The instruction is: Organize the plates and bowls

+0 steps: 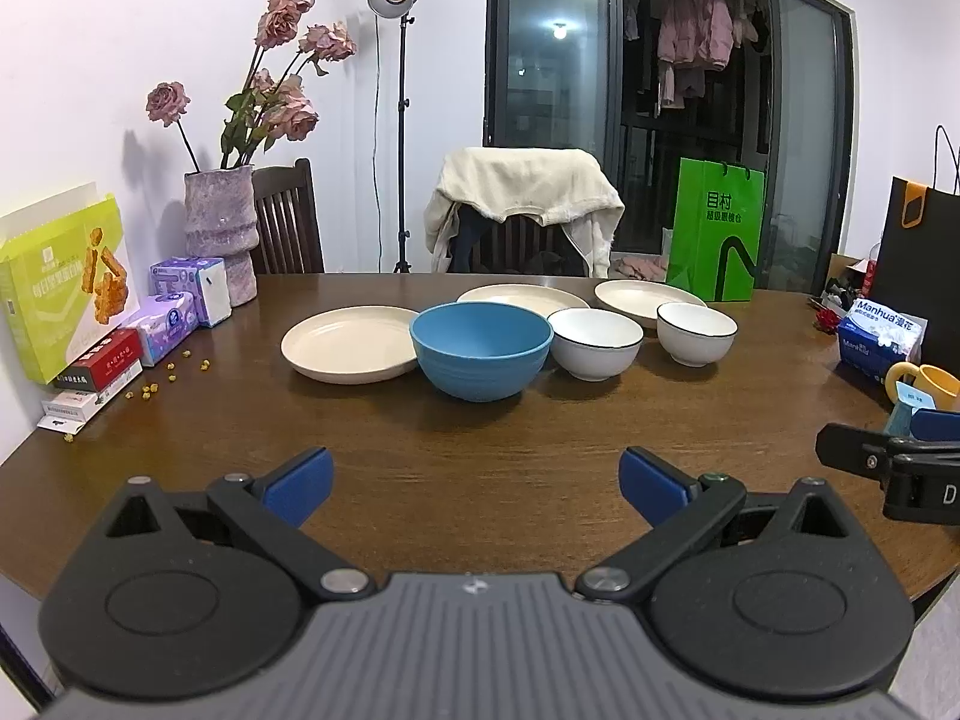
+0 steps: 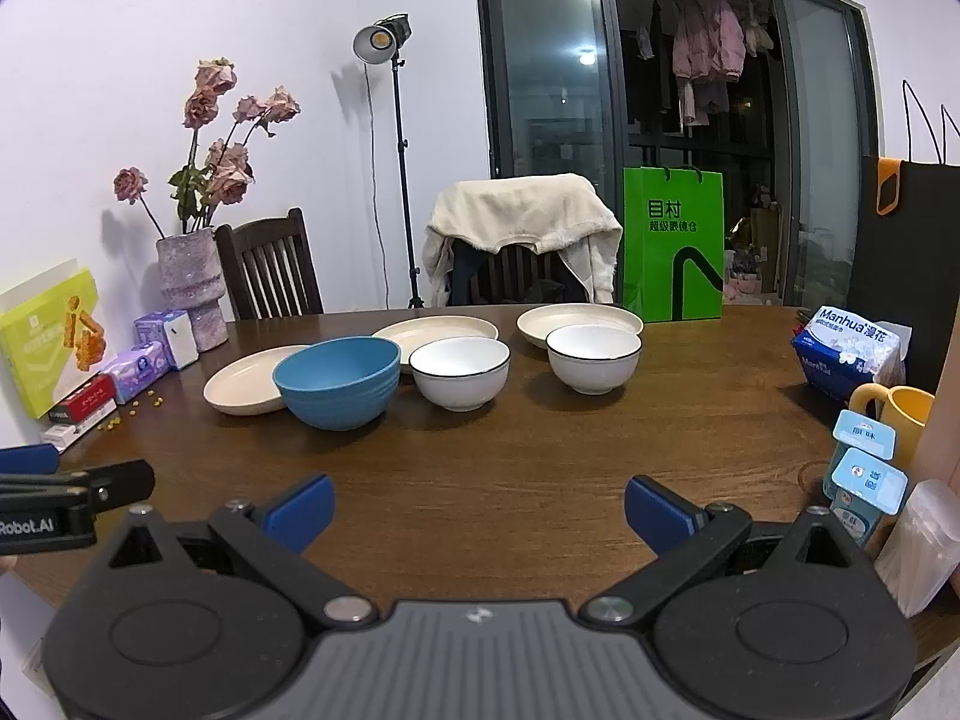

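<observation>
- left gripper (image 1: 476,487) jaws wide, holding nothing; blue bowl (image 1: 480,350) ahead
- right gripper (image 2: 479,516) jaws wide (nothing held); white bowls (image 2: 461,373) ahead, cream plates (image 2: 578,321) beyond

In front of our two open grippers the desk (image 1: 480,456) is bare wood up to the dishes, so we can pass there freely. The blue bowl (image 1: 481,351) stands nearest and covers the edge of the left plate (image 1: 348,343). Small gaps lie between the blue bowl, the middle white bowl (image 1: 595,342) and the right white bowl (image 1: 696,333). On the left, boxes (image 1: 66,294) and tissue packs (image 1: 174,312) line the wall. On the right, the mug (image 2: 894,414) and cartons (image 2: 864,468) narrow the side.
</observation>
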Demonstrator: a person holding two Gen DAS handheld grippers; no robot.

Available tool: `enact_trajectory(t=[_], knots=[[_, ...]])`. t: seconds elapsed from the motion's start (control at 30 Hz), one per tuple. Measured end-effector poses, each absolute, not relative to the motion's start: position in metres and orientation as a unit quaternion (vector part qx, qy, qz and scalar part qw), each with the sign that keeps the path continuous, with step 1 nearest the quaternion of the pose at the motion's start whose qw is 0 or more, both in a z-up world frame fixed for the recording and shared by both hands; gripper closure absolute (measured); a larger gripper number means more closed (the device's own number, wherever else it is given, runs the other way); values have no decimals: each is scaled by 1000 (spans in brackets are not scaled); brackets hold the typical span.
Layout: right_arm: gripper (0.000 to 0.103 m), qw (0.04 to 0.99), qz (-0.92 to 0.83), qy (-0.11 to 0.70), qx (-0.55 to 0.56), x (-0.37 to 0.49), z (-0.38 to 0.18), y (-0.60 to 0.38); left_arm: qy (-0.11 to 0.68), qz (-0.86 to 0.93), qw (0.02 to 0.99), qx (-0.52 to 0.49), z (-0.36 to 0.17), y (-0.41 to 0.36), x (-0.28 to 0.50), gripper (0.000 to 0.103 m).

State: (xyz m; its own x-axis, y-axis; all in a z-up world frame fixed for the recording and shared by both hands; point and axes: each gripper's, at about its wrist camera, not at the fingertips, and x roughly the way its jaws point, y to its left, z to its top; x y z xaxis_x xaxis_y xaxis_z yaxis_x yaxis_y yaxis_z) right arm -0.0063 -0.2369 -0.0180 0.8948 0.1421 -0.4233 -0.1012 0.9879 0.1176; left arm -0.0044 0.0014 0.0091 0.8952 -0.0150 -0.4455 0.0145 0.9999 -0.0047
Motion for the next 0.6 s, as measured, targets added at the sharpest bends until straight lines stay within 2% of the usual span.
enact_trajectory(t=[0.6], knots=[[0,972,61,222,53,4,1,-240,220,-7,975,-13,24,2,3,0]])
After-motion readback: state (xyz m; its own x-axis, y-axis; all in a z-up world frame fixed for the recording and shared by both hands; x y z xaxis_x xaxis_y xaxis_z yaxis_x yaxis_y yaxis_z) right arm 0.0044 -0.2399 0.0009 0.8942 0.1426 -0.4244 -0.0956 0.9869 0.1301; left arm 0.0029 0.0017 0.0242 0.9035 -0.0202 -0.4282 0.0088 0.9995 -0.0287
